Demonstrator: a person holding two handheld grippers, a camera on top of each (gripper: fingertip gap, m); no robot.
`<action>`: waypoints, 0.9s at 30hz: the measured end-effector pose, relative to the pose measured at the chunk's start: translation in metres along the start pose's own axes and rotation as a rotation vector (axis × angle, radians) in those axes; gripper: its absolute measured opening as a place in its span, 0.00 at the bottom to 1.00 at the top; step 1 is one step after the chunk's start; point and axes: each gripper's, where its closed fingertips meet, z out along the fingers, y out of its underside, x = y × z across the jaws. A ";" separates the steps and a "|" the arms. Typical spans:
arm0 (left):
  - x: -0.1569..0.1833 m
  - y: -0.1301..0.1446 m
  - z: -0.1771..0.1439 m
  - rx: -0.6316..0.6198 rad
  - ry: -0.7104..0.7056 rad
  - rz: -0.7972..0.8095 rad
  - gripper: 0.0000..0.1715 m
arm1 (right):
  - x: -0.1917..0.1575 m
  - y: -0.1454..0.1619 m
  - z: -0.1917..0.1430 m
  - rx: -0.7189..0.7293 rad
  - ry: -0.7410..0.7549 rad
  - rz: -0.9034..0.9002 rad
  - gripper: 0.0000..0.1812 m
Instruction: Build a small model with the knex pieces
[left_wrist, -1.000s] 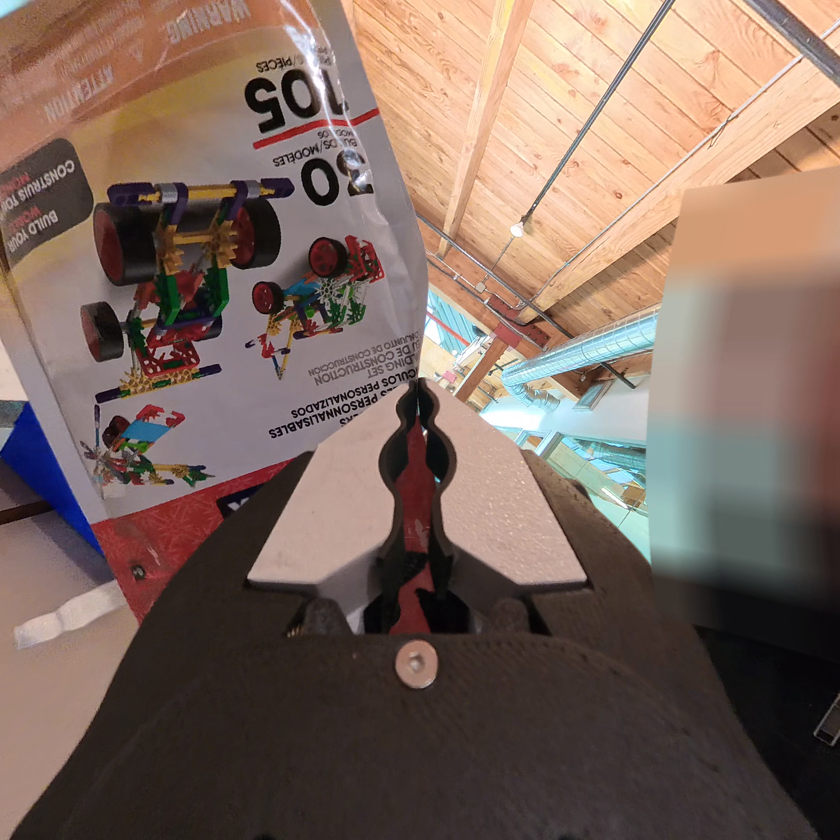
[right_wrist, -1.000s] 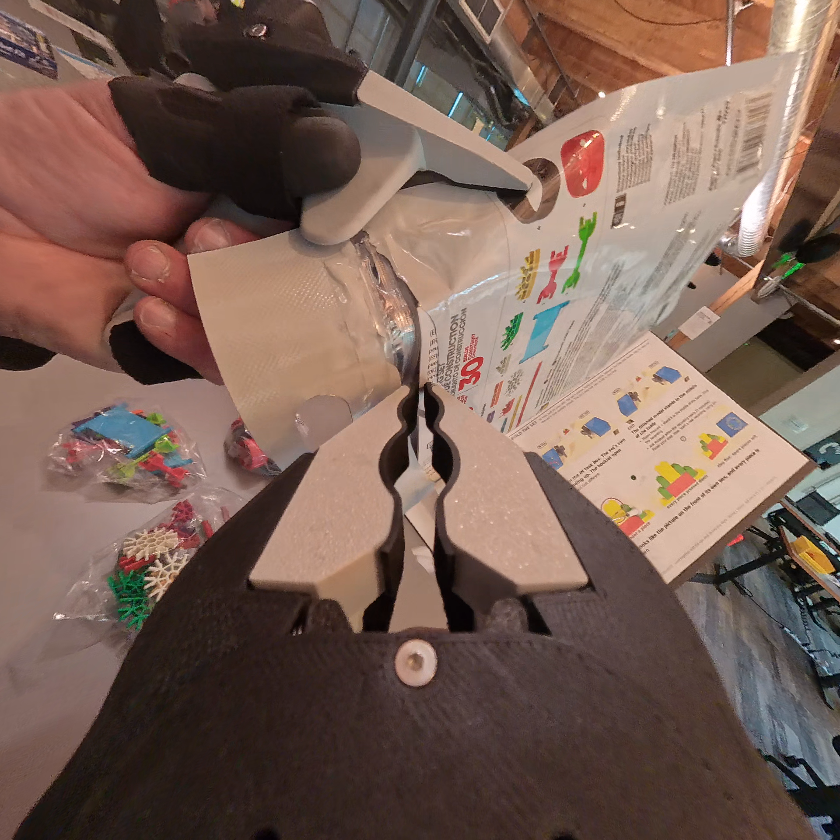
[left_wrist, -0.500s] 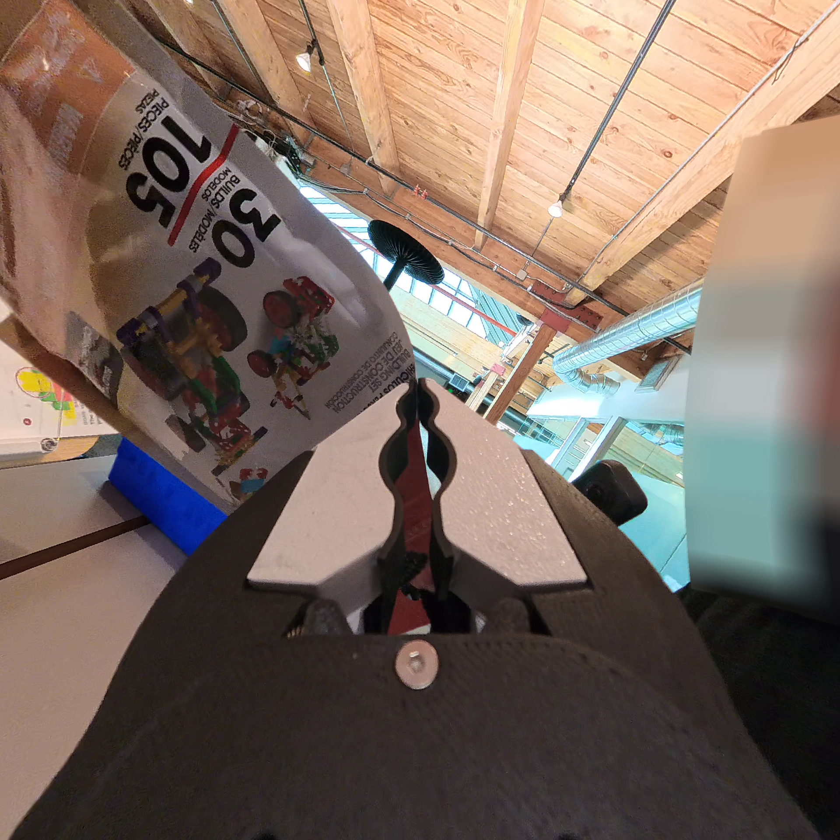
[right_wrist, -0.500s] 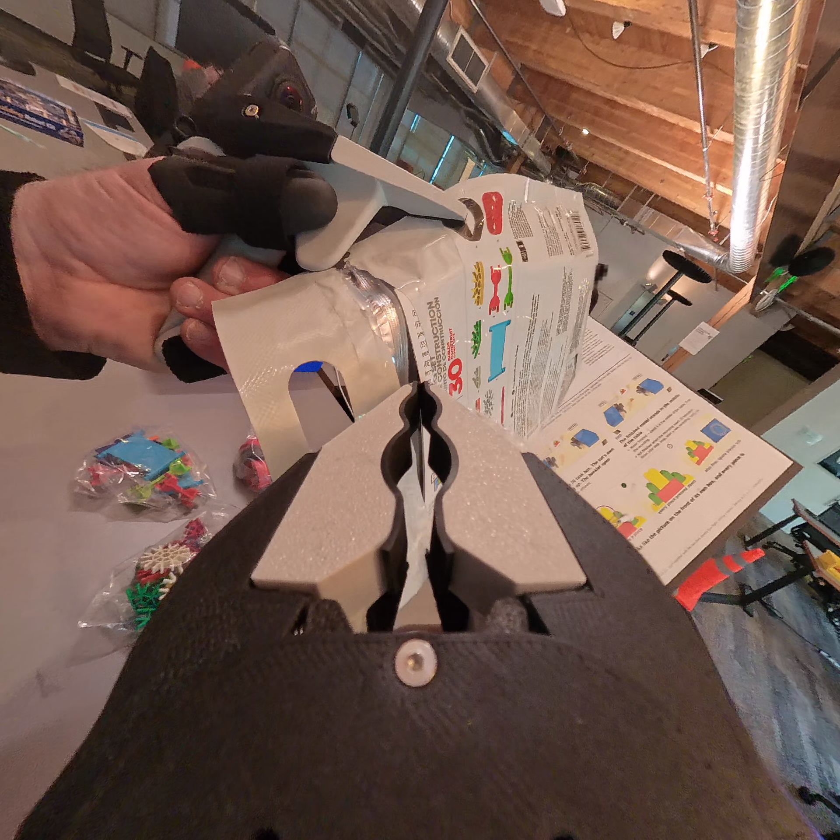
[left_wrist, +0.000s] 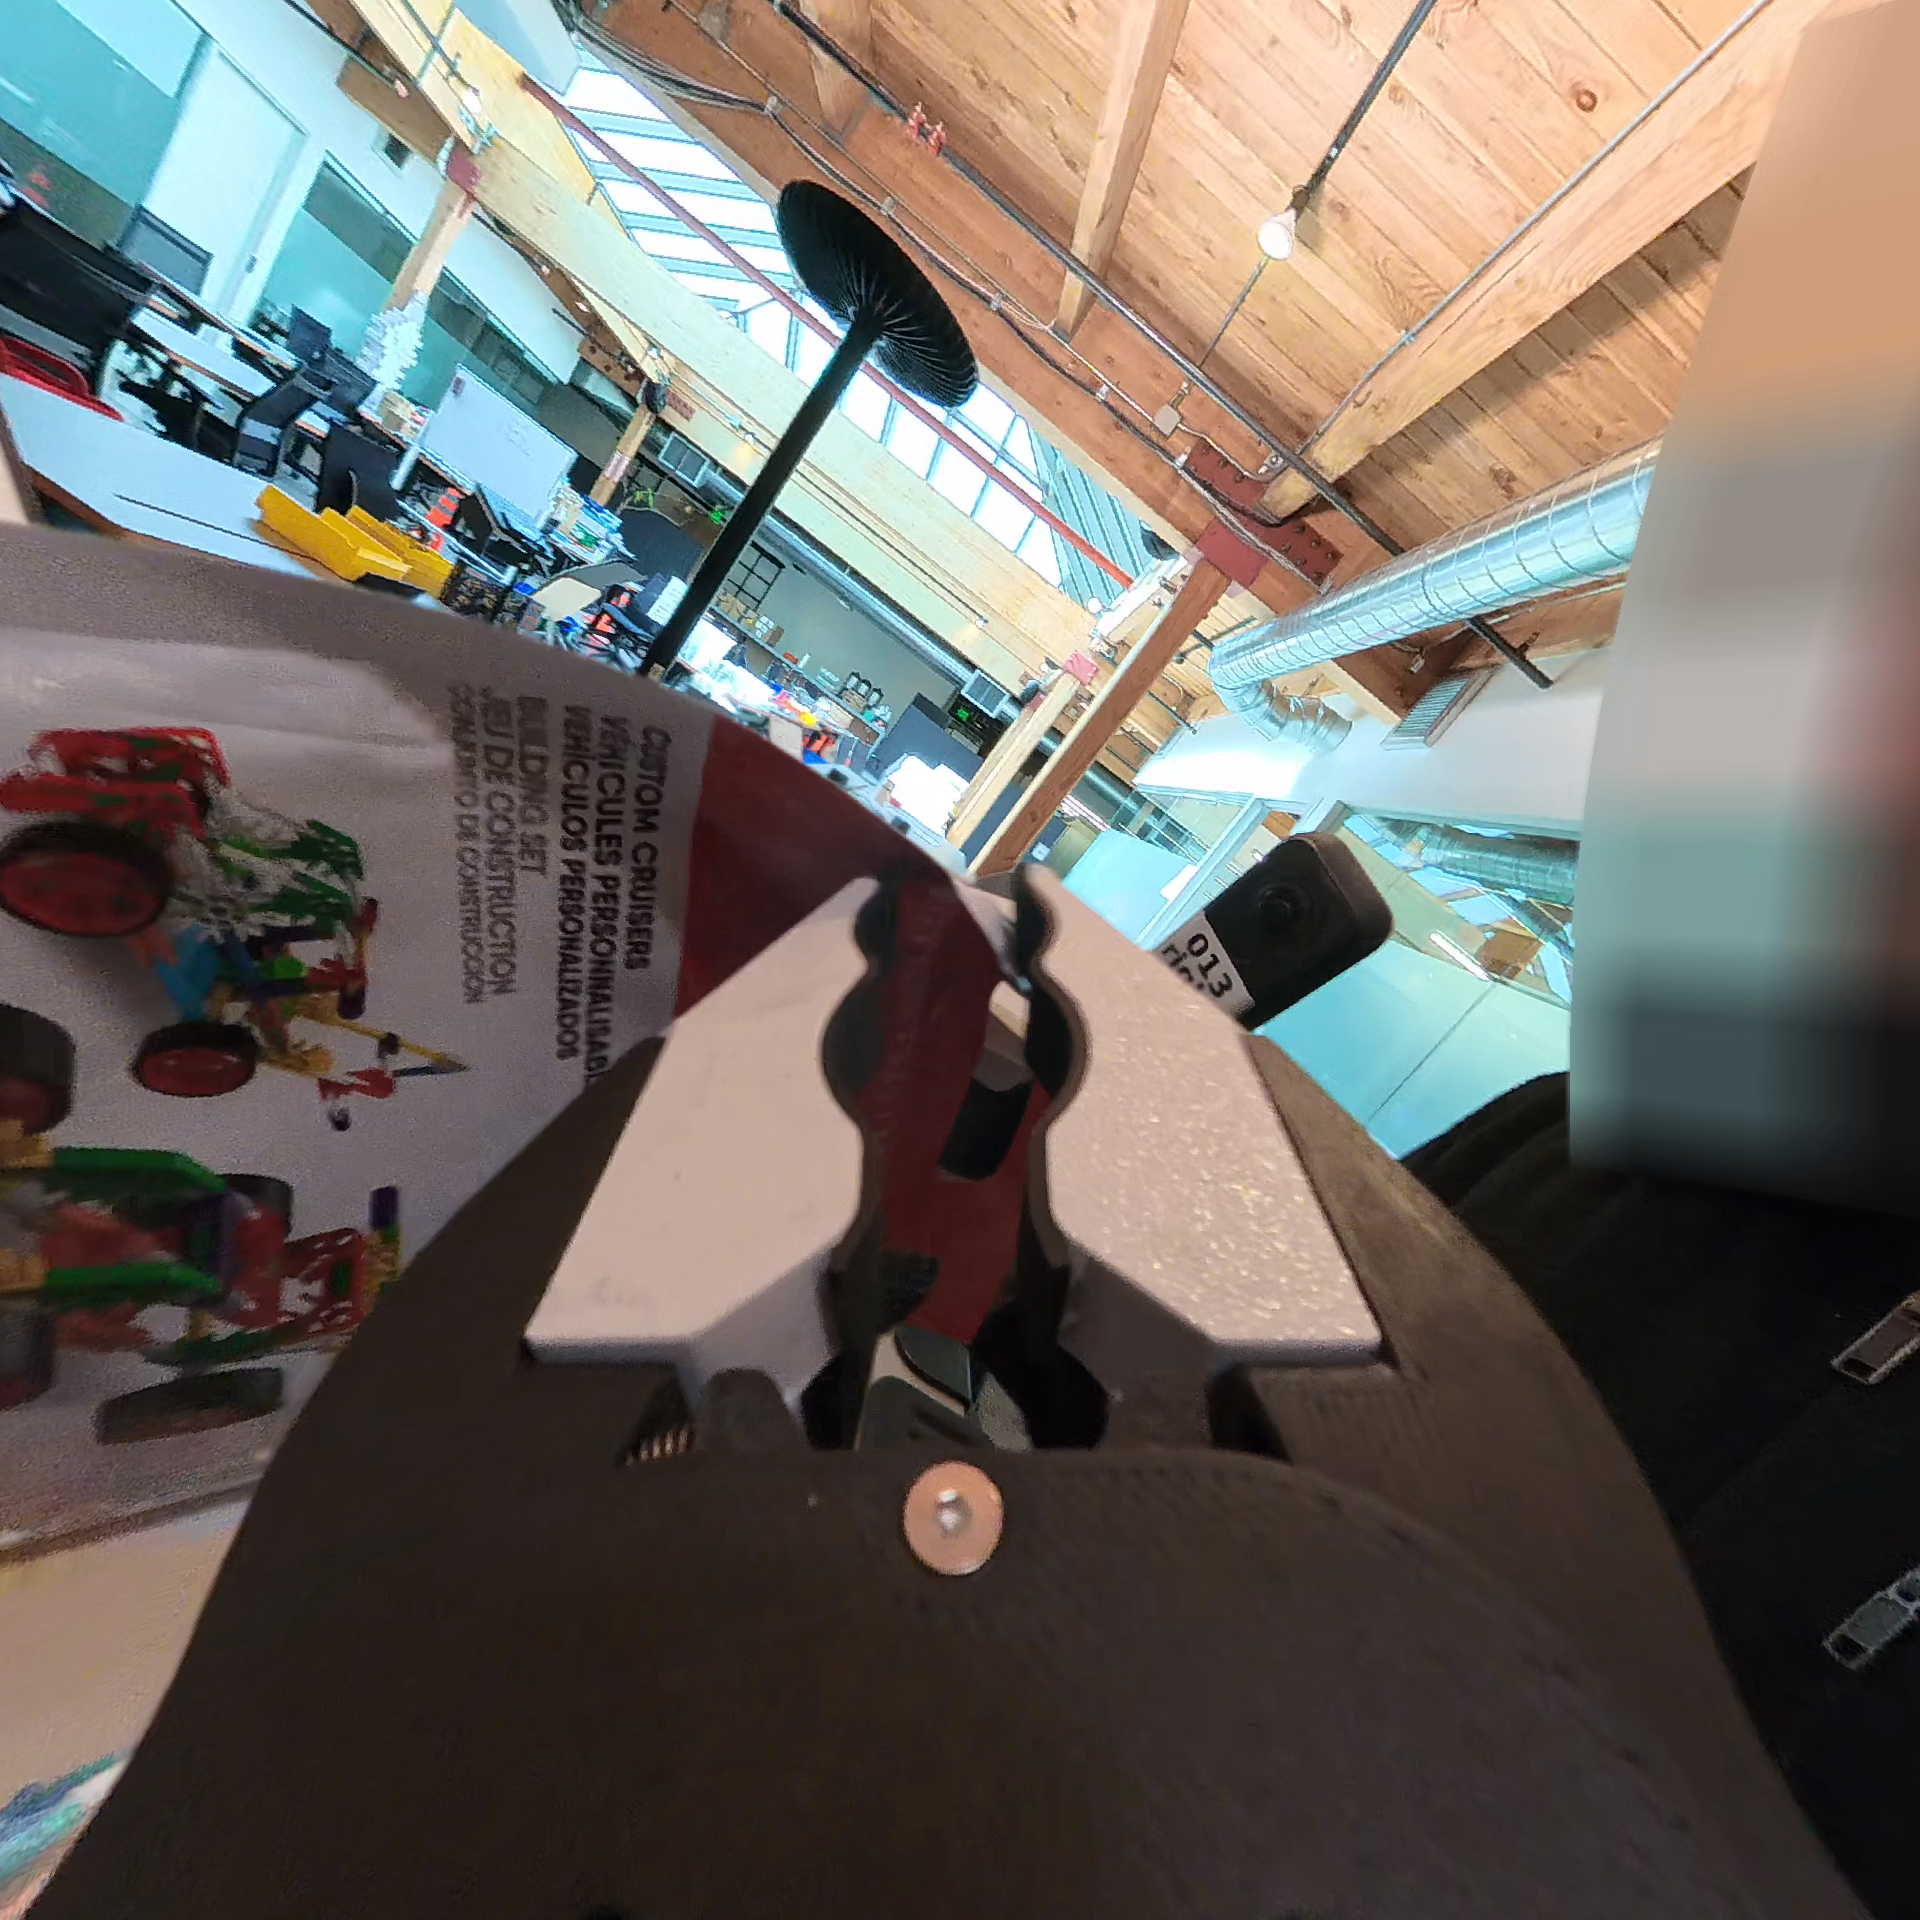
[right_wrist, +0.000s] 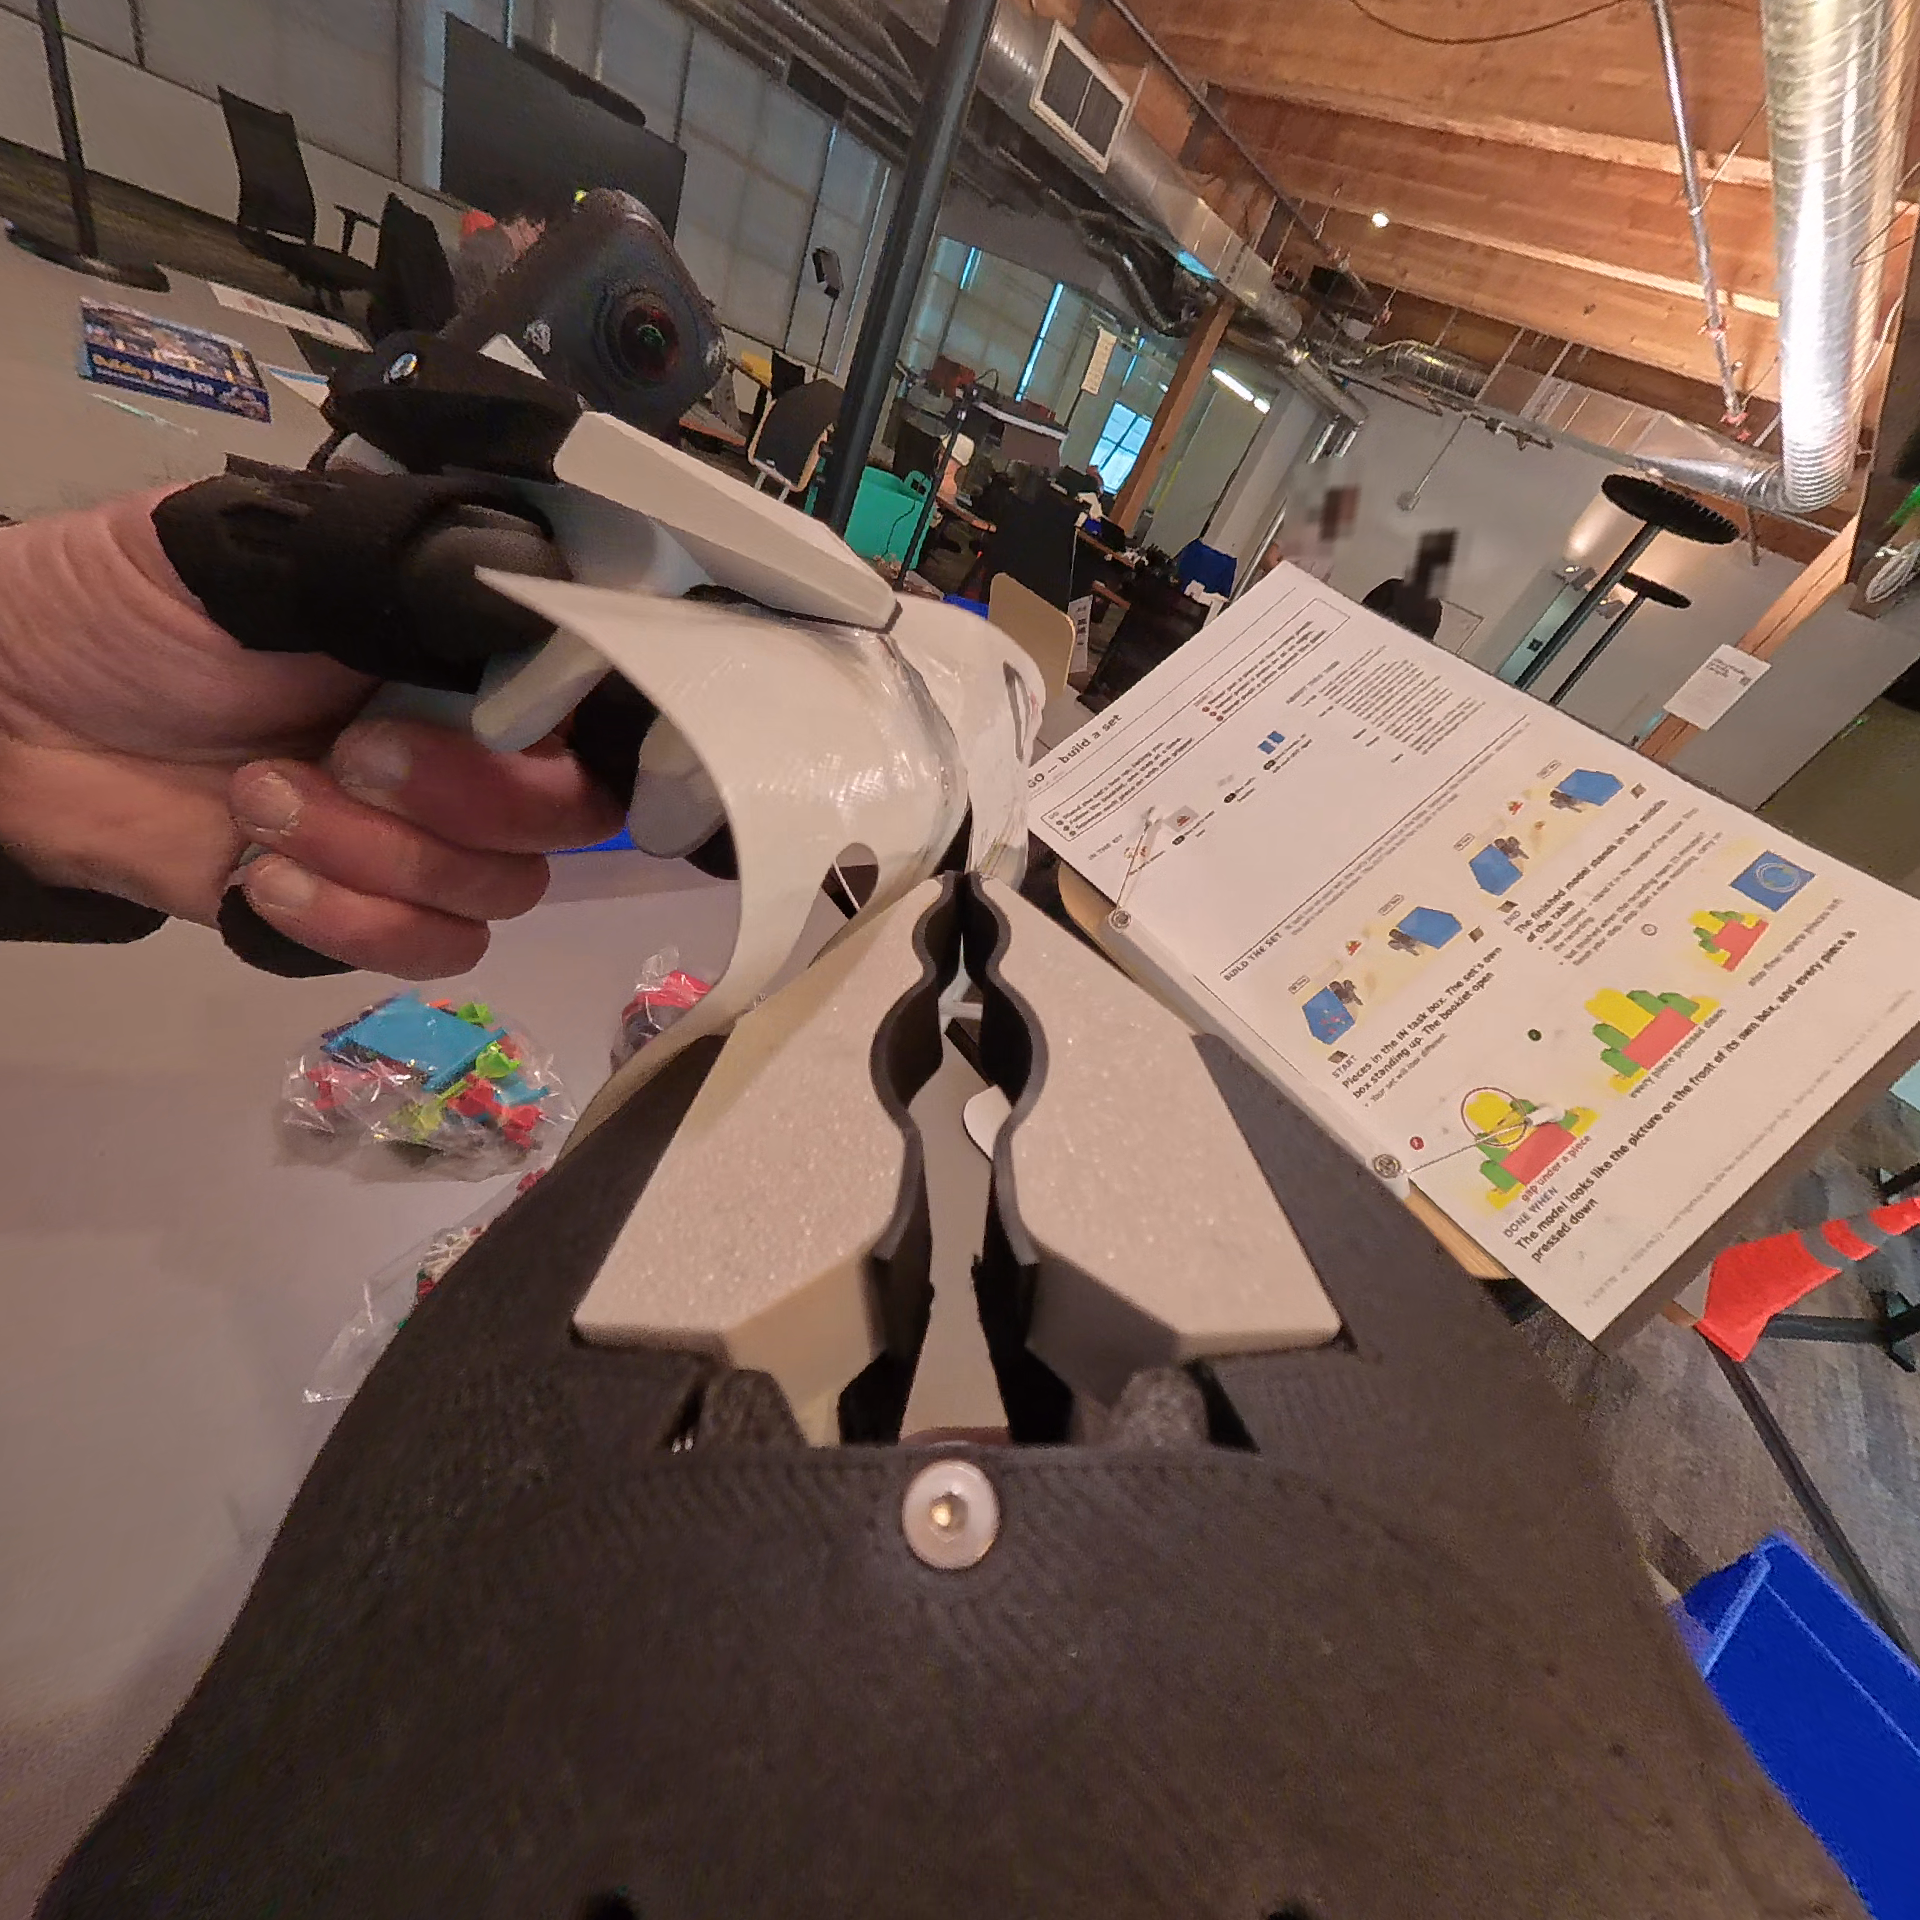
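Gripping the top edge of one toy pouch, the right gripper sits at the centre of the right wrist view with its tips nearly together on the white film, a strip of which runs down between the fingers. At the upper left of that frame the left gripper reaches in, held in a hand; its upper finger lies on top of the pouch and the lower one under the curled flap, though whether it presses firmly cannot be told there. In the left wrist view the left gripper has its jaws clearly apart, and the red band of the pouch lies in the gap, against the left finger, while the printed face with toy cars spreads across the left half of the frame.

Under the pouch, on the grey desk, three clear bags show: one bag of blue and pink parts at lower left, one small red-filled bag just right of it, and one bag of white and green parts, partly hidden by the gripper body. One instruction board leans at the right, one blue bin fills the lower right corner, and one orange cone lies on the floor
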 end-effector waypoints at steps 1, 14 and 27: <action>0.000 0.003 0.001 -0.005 0.006 0.001 0.07 | -0.001 0.002 0.000 -0.004 -0.004 0.003 0.00; 0.008 0.013 0.006 -0.039 0.022 0.102 0.00 | -0.005 0.025 -0.003 -0.061 -0.016 0.082 0.09; 0.018 0.002 -0.007 -0.004 0.024 0.210 0.17 | 0.005 0.016 -0.020 0.042 -0.054 0.253 0.00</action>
